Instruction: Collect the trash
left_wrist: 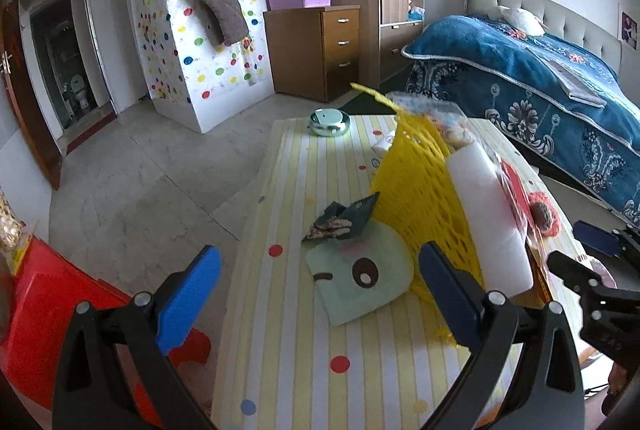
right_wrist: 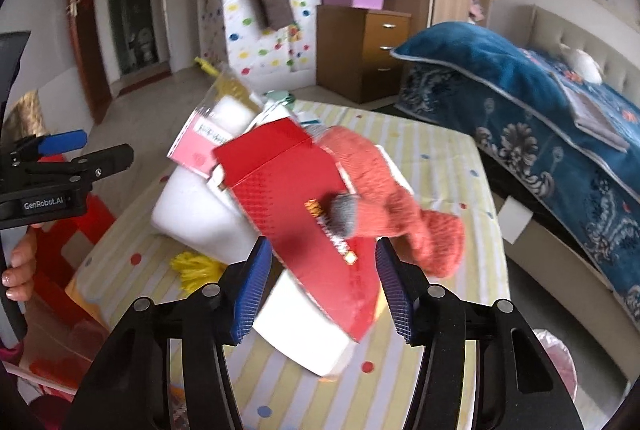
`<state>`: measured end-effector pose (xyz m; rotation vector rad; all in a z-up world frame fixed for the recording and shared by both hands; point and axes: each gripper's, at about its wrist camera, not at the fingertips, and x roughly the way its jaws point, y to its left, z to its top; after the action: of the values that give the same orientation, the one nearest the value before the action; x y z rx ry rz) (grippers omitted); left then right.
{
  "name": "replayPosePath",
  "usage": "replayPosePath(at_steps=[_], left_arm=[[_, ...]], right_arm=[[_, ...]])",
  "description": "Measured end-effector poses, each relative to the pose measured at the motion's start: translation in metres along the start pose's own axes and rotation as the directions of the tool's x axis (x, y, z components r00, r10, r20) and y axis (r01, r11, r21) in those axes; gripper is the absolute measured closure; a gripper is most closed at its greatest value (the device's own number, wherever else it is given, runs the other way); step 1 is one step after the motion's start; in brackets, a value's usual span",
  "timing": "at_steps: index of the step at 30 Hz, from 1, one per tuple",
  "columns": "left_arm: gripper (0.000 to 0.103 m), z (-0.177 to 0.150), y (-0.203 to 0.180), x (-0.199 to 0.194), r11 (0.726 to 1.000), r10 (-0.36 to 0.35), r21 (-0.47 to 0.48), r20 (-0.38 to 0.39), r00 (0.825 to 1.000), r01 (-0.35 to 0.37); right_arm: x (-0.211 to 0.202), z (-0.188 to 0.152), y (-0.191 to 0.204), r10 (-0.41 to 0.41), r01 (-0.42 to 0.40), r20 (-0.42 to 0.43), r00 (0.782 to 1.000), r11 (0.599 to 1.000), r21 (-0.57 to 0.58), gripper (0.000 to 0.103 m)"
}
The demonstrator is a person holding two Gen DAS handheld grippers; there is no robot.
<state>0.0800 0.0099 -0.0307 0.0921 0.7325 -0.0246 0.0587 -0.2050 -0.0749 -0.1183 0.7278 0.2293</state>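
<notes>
Trash pile sitting on the striped desk (left_wrist: 280, 330)
Left gripper (left_wrist: 320, 294) hanging released; right gripper (right_wrist: 322, 286) spread around red box (right_wrist: 304, 206), foam block (left_wrist: 488, 222) at one o'clock.

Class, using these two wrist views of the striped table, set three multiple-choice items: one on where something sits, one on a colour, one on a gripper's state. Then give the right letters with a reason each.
1. Where does the round metallic tin sit?
A. at the far end of the striped table
B. on the bed
C. on the wooden drawer unit

2. What colour is the mesh basket?
A. purple
B. yellow
C. green

3. How does the left gripper stand?
A. shut on the crumpled wrapper
B. shut on the basket
C. open, holding nothing

Answers:
1 A: the left wrist view shows the tin on the tablecloth's far edge.
2 B: its netted wall is bright yellow.
3 C: its blue pads stand wide apart, with the wrapper and a pale green cartoon-eyed pad lying free between them.
</notes>
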Motion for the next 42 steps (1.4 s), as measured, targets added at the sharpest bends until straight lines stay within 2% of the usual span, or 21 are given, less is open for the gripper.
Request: replayPosePath(at_steps=[5,8,12,18,24,27,33,36,40,42], left_arm=[[0.007,-0.003,0.001,0.001,1.0,-0.011,-0.001,-0.006,1.0,0.011],[0.007,-0.004,0.002,0.0,1.0,-0.018,-0.003,-0.006,1.0,0.018],[0.007,-0.005,0.002,-0.006,1.0,-0.02,0.005,-0.001,1.0,0.02],[0.007,-0.009,0.003,-0.019,1.0,-0.023,0.01,0.012,1.0,0.023],[0.007,-0.017,-0.009,-0.028,0.997,-0.062,0.036,0.011,0.998,0.062],[0.007,-0.022,-0.022,-0.032,0.993,-0.109,0.051,0.007,0.994,0.108],[0.007,-0.033,-0.063,-0.039,0.967,-0.222,0.132,-0.002,0.975,0.22],[0.015,-0.035,-0.082,-0.039,0.951,-0.266,0.159,-0.01,0.964,0.264],[0.029,-0.038,-0.121,-0.03,0.925,-0.32,0.205,-0.04,0.947,0.321],[0.036,-0.04,-0.139,-0.02,0.918,-0.312,0.235,-0.065,0.948,0.318]], right_arm=[[0.008,-0.001,0.013,-0.047,0.046,-0.012,0.999,0.997,-0.055,0.052],[0.013,-0.001,0.016,-0.065,0.064,-0.02,0.998,0.996,-0.066,0.065],[0.012,0.001,0.016,-0.067,0.066,-0.009,0.998,0.995,-0.069,0.093],[-0.018,0.006,-0.002,-0.085,0.086,0.069,0.994,0.996,-0.005,0.099],[-0.043,0.0,-0.033,-0.071,0.057,0.11,0.991,0.991,0.12,0.102],[-0.059,-0.008,-0.039,-0.096,0.077,0.133,0.987,0.987,0.142,0.103],[-0.086,-0.03,-0.055,-0.142,0.113,0.152,0.978,0.976,0.186,0.103],[-0.105,-0.043,-0.066,-0.17,0.135,0.155,0.973,0.967,0.217,0.103],[-0.12,-0.055,-0.072,-0.188,0.148,0.153,0.97,0.96,0.239,0.103],[-0.124,-0.061,-0.076,-0.193,0.152,0.152,0.969,0.957,0.248,0.103]])
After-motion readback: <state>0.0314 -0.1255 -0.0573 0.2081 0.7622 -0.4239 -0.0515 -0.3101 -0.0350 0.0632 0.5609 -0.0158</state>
